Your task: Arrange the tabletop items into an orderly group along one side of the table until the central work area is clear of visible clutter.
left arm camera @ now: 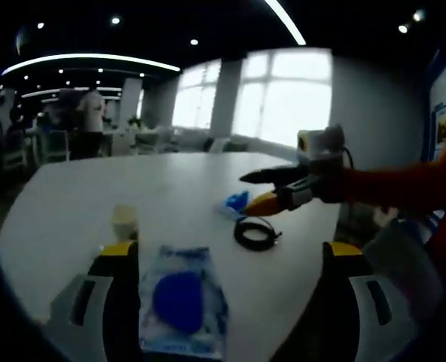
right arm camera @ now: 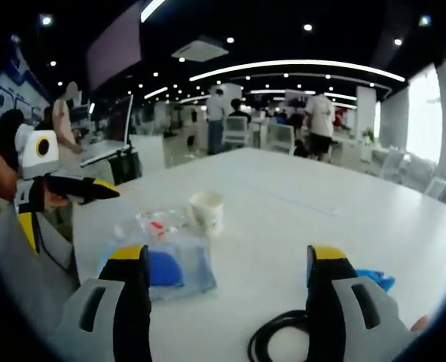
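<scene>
On the white table (left arm camera: 72,204), the clear plastic bag w/ blue round item (left arm camera: 181,302) lies between the wide-apart jaws of the left gripper (left arm camera: 227,264), not gripped. Right gripper (right arm camera: 227,268) also spread wide, empty, above the black coiled cable (right arm camera: 279,339). Small white paper cup (right arm camera: 206,211) stands near the bag.

The worktop (left arm camera: 170,188) is plain white. Between the left hand-held gripper (left arm camera: 230,260) jaws, black tipped yellow, lies a clear packet (left arm camera: 181,302) with a blue disc. Beyond: a cream cup (left arm camera: 124,220), black coiled cable (left arm camera: 255,233), light-blue object (left arm camera: 235,202).
</scene>
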A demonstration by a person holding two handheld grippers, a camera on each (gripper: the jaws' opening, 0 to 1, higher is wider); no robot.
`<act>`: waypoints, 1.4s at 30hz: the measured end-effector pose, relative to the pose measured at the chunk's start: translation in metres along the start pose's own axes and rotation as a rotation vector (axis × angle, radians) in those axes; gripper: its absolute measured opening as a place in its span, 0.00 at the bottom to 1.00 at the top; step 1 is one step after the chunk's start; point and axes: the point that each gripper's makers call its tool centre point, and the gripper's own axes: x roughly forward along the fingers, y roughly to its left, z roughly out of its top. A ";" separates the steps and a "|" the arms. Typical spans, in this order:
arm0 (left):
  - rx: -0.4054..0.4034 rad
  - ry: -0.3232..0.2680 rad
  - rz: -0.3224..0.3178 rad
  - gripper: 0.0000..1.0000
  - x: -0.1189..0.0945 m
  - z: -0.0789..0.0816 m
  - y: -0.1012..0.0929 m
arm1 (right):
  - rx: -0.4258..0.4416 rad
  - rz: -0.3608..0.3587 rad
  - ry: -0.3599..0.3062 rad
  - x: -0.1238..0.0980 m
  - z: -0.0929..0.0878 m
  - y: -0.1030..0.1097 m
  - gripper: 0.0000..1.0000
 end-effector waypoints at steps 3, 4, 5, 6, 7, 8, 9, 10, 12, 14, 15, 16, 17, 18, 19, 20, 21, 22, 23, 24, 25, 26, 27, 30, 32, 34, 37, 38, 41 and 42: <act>-0.003 0.005 0.023 0.98 -0.005 -0.002 0.005 | -0.011 0.029 0.004 0.009 0.001 0.007 0.84; -0.009 0.016 0.035 0.98 -0.008 -0.004 0.007 | -0.012 0.036 0.005 0.011 0.001 0.009 0.84; -0.011 0.016 0.040 0.97 -0.009 -0.004 0.006 | -0.016 0.046 0.007 0.015 0.001 0.012 0.84; -0.016 0.018 0.045 0.97 -0.011 -0.004 0.007 | -0.018 0.050 0.008 0.016 0.001 0.013 0.84; -0.029 0.024 0.054 0.96 -0.013 -0.006 0.008 | -0.020 0.060 0.010 0.019 0.001 0.015 0.84; -0.036 0.027 0.061 0.96 -0.014 -0.007 0.009 | -0.022 0.069 0.012 0.022 0.001 0.015 0.84; -0.048 0.047 0.080 0.96 -0.016 -0.011 0.011 | -0.023 0.075 0.012 0.024 0.001 0.016 0.84; -0.056 0.036 0.080 0.96 -0.016 -0.009 0.011 | -0.025 0.083 0.014 0.026 0.001 0.018 0.84; -0.073 0.053 0.105 0.94 -0.018 -0.012 0.014 | -0.027 0.098 0.014 0.030 0.001 0.020 0.84; -0.085 0.055 0.120 0.93 -0.018 -0.012 0.015 | -0.028 0.113 0.017 0.035 0.000 0.021 0.84; -0.100 0.065 0.135 0.92 -0.019 -0.015 0.016 | -0.029 0.118 0.019 0.037 0.000 0.022 0.84; -0.109 0.069 0.147 0.92 -0.020 -0.015 0.017 | -0.030 0.124 0.020 0.039 -0.001 0.023 0.84; -0.120 0.076 0.160 0.91 -0.021 -0.017 0.018 | -0.031 0.134 0.022 0.042 -0.002 0.024 0.84; -0.125 0.080 0.164 0.91 -0.021 -0.018 0.018 | -0.030 0.139 0.024 0.044 -0.002 0.025 0.83; -0.137 0.100 0.186 0.90 -0.021 -0.024 0.020 | -0.032 0.148 0.028 0.047 -0.003 0.027 0.83; -0.146 0.132 0.207 0.89 -0.023 -0.030 0.022 | -0.033 0.152 0.030 0.048 -0.004 0.028 0.83; -0.157 0.153 0.219 0.87 -0.024 -0.035 0.023 | -0.033 0.157 0.032 0.050 -0.005 0.028 0.83; -0.171 0.155 0.236 0.86 -0.024 -0.038 0.025 | -0.032 0.162 0.035 0.052 -0.006 0.029 0.83; -0.220 0.180 0.249 0.85 -0.026 -0.046 0.024 | -0.031 0.167 0.039 0.054 -0.008 0.030 0.83; -0.236 0.164 0.247 0.83 -0.026 -0.045 0.025 | -0.031 0.172 0.042 0.057 -0.009 0.030 0.82; -0.266 0.185 0.260 0.81 -0.027 -0.051 0.025 | -0.031 0.174 0.043 0.057 -0.009 0.030 0.82; -0.290 0.224 0.268 0.78 -0.030 -0.058 0.025 | -0.029 0.177 0.046 0.059 -0.010 0.031 0.82; -0.300 0.231 0.270 0.77 -0.029 -0.061 0.026 | -0.027 0.181 0.048 0.060 -0.012 0.031 0.81; -0.317 0.255 0.293 0.75 -0.031 -0.070 0.031 | -0.026 0.194 0.061 0.063 -0.017 0.031 0.80; -0.338 0.275 0.314 0.73 -0.031 -0.076 0.033 | -0.023 0.199 0.065 0.064 -0.019 0.030 0.79; -0.372 0.318 0.331 0.71 -0.034 -0.085 0.034 | -0.021 0.203 0.070 0.065 -0.022 0.029 0.78; -0.412 0.341 0.339 0.68 -0.033 -0.094 0.034 | -0.016 0.208 0.078 0.066 -0.025 0.027 0.77; -0.415 0.345 0.335 0.67 -0.032 -0.097 0.034 | -0.016 0.209 0.080 0.066 -0.026 0.027 0.77; -0.475 0.384 0.347 0.64 -0.034 -0.109 0.033 | -0.015 0.213 0.091 0.068 -0.030 0.026 0.75; -0.492 0.386 0.349 0.62 -0.033 -0.111 0.034 | -0.014 0.216 0.097 0.069 -0.031 0.025 0.75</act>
